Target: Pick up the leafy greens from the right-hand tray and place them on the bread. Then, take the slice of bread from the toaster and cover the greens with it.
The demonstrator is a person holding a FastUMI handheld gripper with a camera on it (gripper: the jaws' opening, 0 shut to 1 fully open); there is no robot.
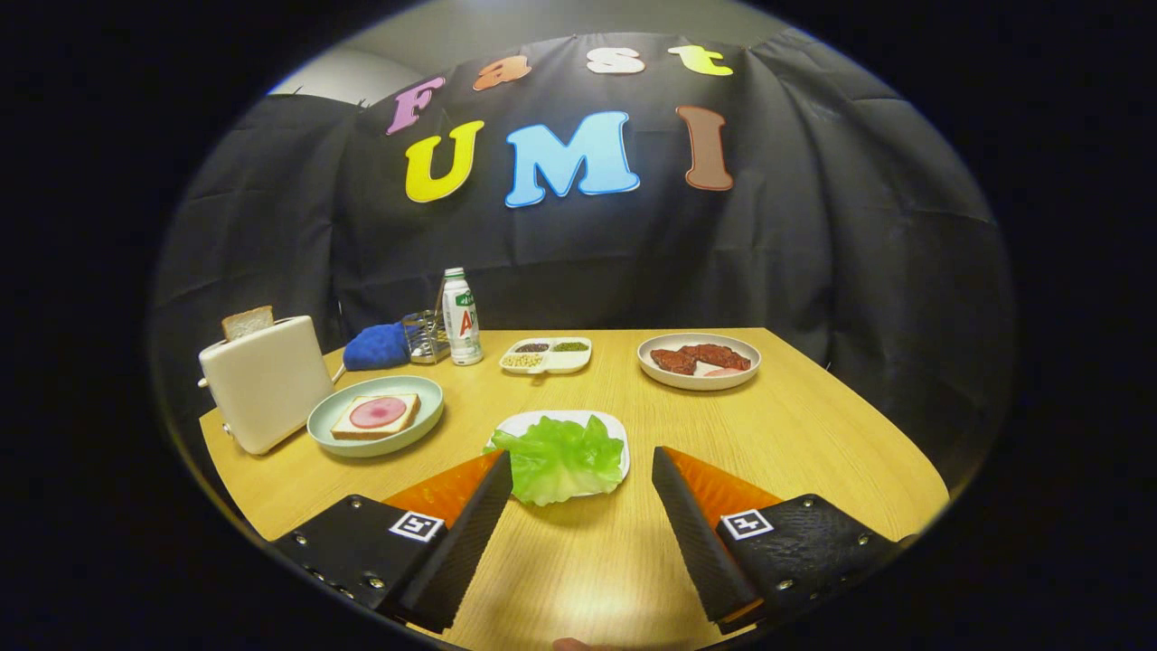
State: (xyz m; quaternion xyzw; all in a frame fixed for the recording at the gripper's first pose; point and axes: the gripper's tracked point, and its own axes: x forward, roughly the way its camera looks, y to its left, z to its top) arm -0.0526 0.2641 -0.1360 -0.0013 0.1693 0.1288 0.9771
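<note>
greens: leafy greens (562,457) sit on a small white tray (615,425), just ahead of the fingers, roughly between the tips
gripper (582,466): spread wide, holding nothing
feel: looks light, floppy and easy to crush imo, so I'd pinch a bunched fold near the middle, gently
target: bread (375,416) with a pink round slice on a green plate (425,398), off to the left
toaster (264,380): beside that plate, slice of bread (247,321) poking out the top
in the way: nothing really; bottle (461,316), divided dish (547,354) and meat plate (699,360) sit well beyond

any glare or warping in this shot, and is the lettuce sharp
Gripper view: fisheye bends the table edges; soft glare on the wood between the open gripper fingers; the leafy greens are sharp and evenly lit, with a small shadow beneath them.
</note>
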